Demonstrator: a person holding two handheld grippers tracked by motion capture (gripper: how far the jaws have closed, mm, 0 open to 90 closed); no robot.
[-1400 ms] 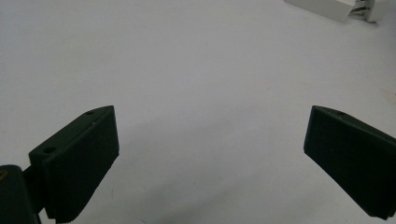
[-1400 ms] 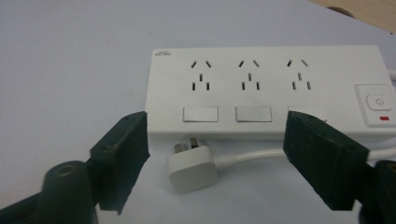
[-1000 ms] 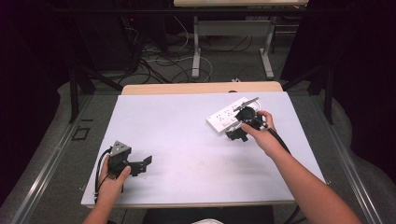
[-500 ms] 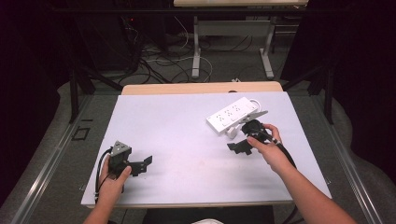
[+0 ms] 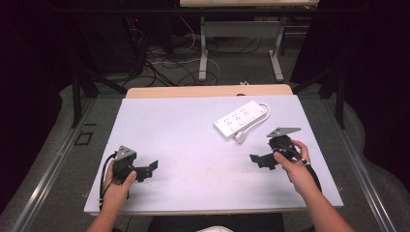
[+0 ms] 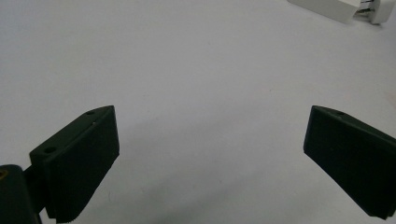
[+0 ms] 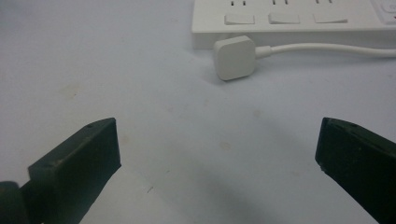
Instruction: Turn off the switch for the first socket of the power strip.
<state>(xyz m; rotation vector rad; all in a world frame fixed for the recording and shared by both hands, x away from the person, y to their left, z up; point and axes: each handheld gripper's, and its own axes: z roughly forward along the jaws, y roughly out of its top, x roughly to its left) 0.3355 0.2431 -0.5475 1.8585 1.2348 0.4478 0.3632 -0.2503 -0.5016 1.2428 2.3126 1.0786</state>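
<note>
R gripper (image 5: 258, 159) has pulled back from the power strip (image 5: 240, 120) toward 5 o'clock, jaws wide open, empty. Strip w/ plug (image 7: 234, 57) lies alone on the tabletop (image 5: 193, 125). L gripper (image 5: 147, 169) unmoved, jaws open.

My left hand (image 5: 117, 182) comes up from the bottom left of the high view and wraps the left gripper (image 5: 151, 168) from behind, its jaws pointing toward the right of the frame. In the left gripper view those two black jaws stand wide apart with nothing between them. My right forearm (image 5: 323, 209) runs in from the lower right, and my right hand (image 5: 296, 166) grips the right gripper (image 5: 255, 159), which aims to the left. Its jaws also gape wide, holding nothing.
</note>
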